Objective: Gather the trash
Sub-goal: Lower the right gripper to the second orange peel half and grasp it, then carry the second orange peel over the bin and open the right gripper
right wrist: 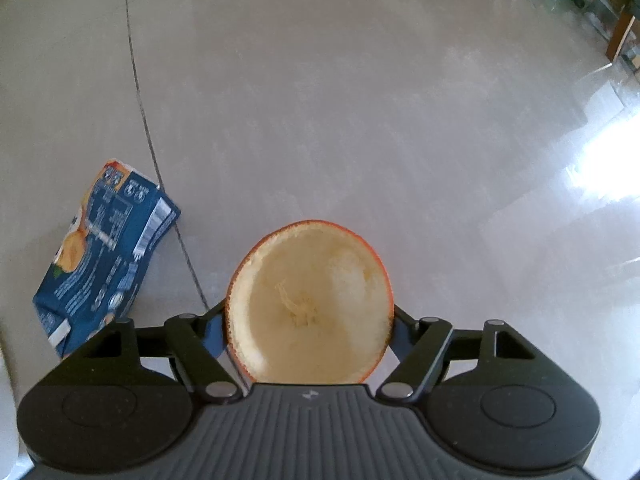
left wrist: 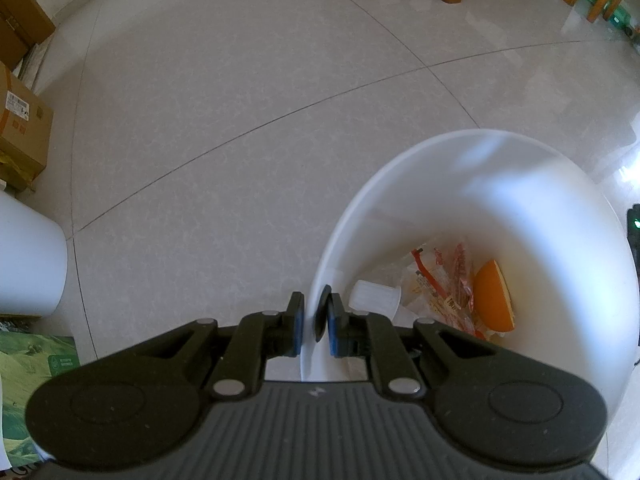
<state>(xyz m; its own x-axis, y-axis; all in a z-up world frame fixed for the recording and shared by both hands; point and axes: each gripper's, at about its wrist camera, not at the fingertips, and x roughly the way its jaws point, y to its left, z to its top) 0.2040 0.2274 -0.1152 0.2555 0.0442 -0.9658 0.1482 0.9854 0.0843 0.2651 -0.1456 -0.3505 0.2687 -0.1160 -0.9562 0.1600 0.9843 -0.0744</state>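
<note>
Orange peel (right wrist: 310,304), one hollow half-shell, sits between the fingers of the right gripper (right wrist: 310,318), its pale inner side facing the camera and its orange rim ringing it; the shell is slightly taller than wide, long axis running away from the gripper body. The jaws stand fairly wide with the fingers against the peel's left and right edges, gripping it above the tiled floor (right wrist: 360,120). One flattened blue carton (right wrist: 106,256) lies on the floor just left of the peel, long axis tilted up to the right. The left gripper (left wrist: 313,320) has its jaws pinched narrow on the rim of one white bin (left wrist: 520,184). Inside the bin lie a second orange peel half (left wrist: 494,300), red-printed clear wrappers (left wrist: 444,280) and one small white plastic cup (left wrist: 374,294) on its side.
</note>
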